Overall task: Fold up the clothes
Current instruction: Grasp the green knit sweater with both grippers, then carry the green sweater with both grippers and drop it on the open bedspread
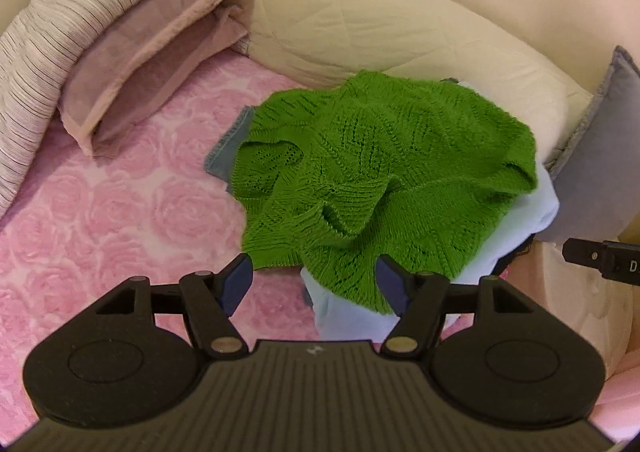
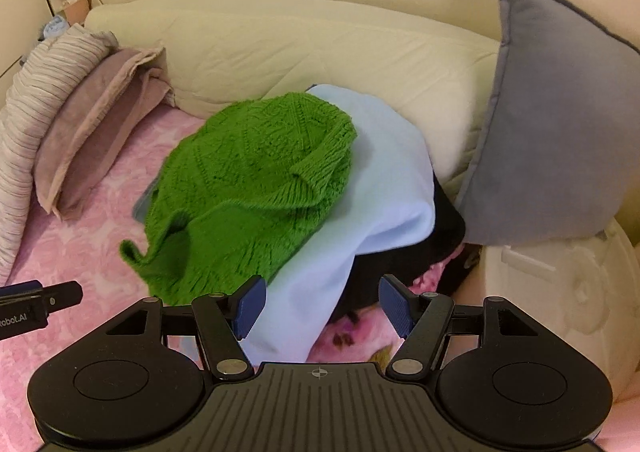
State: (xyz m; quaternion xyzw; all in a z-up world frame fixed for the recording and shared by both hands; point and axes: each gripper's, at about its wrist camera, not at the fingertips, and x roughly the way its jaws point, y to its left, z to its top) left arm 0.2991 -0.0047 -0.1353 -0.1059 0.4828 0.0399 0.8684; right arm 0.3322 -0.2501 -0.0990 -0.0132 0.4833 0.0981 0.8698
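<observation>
The left gripper [image 2: 40, 302] reads, cut off, perhaps "obot.AI".

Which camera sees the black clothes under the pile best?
The right wrist view: the black garment pokes out beneath the light blue garment. The left wrist view shows only a dark sliver at the pile's edge.

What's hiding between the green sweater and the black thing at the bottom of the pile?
A light blue garment lies between them. In the right wrist view, the green sweater rests on top of it, and the black garment peeks out from under it.
</observation>
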